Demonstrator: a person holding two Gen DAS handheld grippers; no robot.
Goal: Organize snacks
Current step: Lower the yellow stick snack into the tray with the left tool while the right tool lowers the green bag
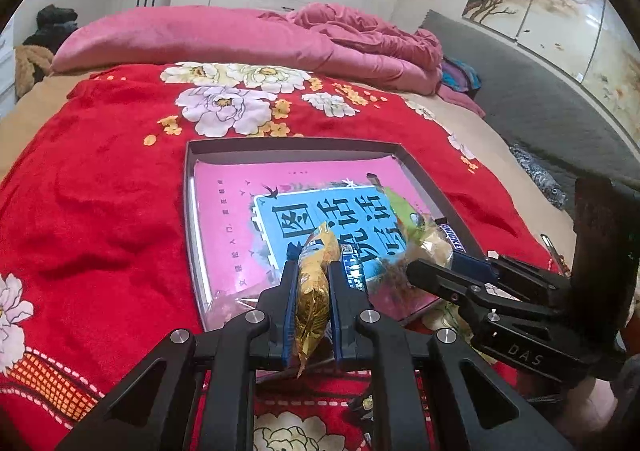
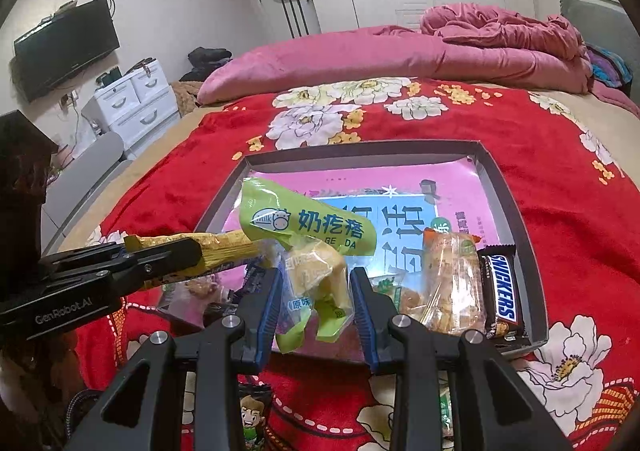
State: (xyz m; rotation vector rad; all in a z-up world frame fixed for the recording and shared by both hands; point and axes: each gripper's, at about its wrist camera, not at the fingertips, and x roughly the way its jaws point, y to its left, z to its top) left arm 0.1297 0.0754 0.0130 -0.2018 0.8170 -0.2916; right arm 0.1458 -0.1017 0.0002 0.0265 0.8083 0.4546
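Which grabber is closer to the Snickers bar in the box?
Right. The right gripper, clamping a green snack bag, is just left of the Snickers bar. The left gripper, holding a gold packet, is farther left.

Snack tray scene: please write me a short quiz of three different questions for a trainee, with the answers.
1. True or false: the Snickers bar lies inside the tray.
2. Which packet does the right gripper hold? A) gold packet B) green milk packet C) Snickers bar
3. Fill in: the left gripper is shut on the ____ packet.

Key:
1. True; it lies at the tray's right wall.
2. B; the green milk packet sits between its fingers.
3. Gold; the gold packet is clamped upright.
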